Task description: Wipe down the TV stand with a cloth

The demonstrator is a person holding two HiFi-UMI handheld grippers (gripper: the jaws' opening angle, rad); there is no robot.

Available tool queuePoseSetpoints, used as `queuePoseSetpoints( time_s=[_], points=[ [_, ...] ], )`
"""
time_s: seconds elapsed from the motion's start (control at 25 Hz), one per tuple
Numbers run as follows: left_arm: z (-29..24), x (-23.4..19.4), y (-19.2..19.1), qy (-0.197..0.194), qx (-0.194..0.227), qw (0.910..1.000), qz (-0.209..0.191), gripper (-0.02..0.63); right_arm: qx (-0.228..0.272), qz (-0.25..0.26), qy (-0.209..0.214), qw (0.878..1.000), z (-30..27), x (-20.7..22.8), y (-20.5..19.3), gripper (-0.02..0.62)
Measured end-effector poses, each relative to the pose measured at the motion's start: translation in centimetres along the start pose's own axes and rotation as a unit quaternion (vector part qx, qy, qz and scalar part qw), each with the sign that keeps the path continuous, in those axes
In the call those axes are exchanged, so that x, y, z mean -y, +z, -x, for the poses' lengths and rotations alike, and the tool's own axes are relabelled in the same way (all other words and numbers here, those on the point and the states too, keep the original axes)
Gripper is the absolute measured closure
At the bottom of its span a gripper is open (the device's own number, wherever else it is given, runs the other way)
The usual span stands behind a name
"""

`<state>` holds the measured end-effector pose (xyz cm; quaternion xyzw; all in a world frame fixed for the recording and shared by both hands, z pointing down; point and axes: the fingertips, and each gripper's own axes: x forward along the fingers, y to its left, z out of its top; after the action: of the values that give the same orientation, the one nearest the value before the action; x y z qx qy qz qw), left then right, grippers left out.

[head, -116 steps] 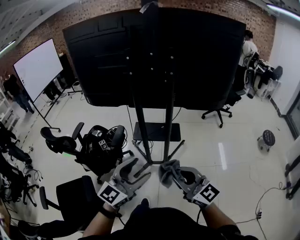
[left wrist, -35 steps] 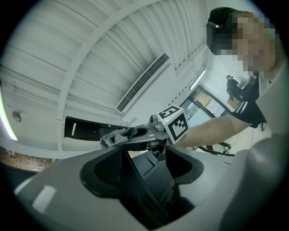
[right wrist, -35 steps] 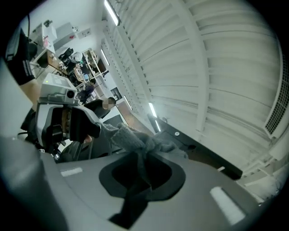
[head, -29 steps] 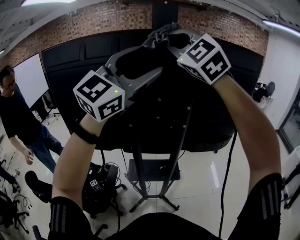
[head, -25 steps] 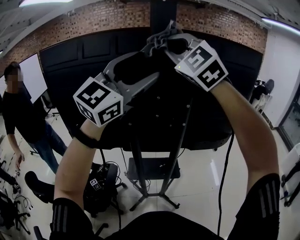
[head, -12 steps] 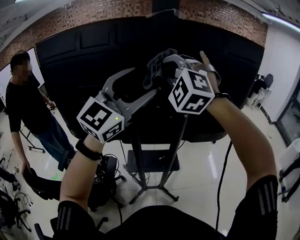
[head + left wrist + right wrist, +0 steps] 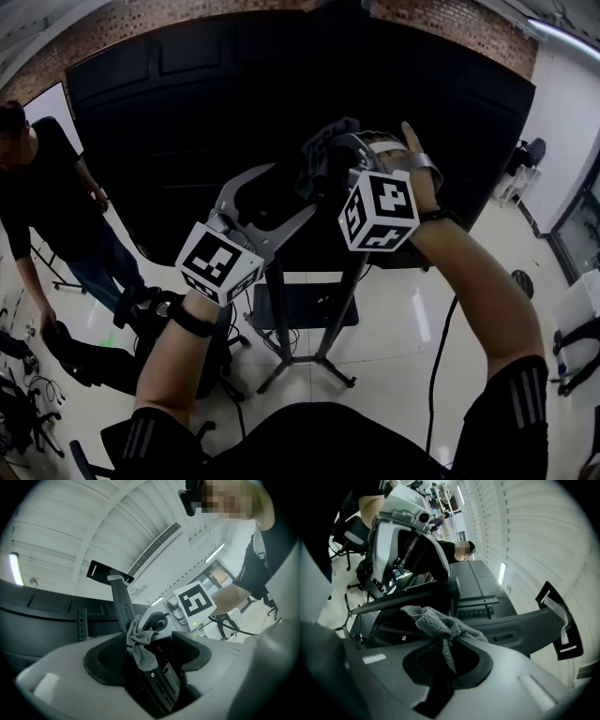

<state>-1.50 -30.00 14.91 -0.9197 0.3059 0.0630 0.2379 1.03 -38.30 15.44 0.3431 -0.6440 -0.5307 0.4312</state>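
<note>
The back of a large black TV (image 7: 206,103) fills the head view, carried on a black stand with two uprights (image 7: 278,309) and splayed feet (image 7: 300,361). A crumpled grey cloth (image 7: 323,155) is pinched in my right gripper (image 7: 326,173), raised against the TV's back at mid height. The cloth (image 7: 440,623) spills out of the shut jaws of the right gripper (image 7: 445,660) onto a dark bracket. My left gripper (image 7: 298,202) sits just left of and below it, open. In the left gripper view (image 7: 154,667) a slotted black upright shows in the gap, with the cloth (image 7: 140,644) beyond.
A person in a black shirt (image 7: 47,187) stands at the left near the TV. Black office chairs (image 7: 94,356) crowd the lower left floor. A dark shelf plate (image 7: 298,305) lies between the uprights. A cable (image 7: 439,356) hangs along my right arm.
Both grippers rose from near the stand's feet to the TV's top, then slid down to mid height with the cloth. The person at left walked closer.
</note>
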Motion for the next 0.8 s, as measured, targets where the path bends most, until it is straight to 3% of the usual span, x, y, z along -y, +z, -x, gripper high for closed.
queuePoseSetpoints(
  time_s=[0.16, 0.36, 0.8],
  points=[
    [0.6, 0.9, -1.9, 0.001, -0.008, 0.9999, 0.010, 0.280, -0.026, 0.065, -0.029, 0.997, -0.3, -0.9, -0.1, 0.565],
    [1.3, 2.0, -3.1, -0.007, -0.011, 0.9994, 0.031, 0.280, -0.056, 0.120, -0.016, 0.991, -0.7, -2.8, 0.6, 0.565],
    [3.1, 4.0, -8.2, -0.019, -0.039, 0.9953, 0.087, 0.279, -0.083, 0.078, 0.043, 0.993, -2.8, -11.1, 0.0, 0.565]
  ],
)
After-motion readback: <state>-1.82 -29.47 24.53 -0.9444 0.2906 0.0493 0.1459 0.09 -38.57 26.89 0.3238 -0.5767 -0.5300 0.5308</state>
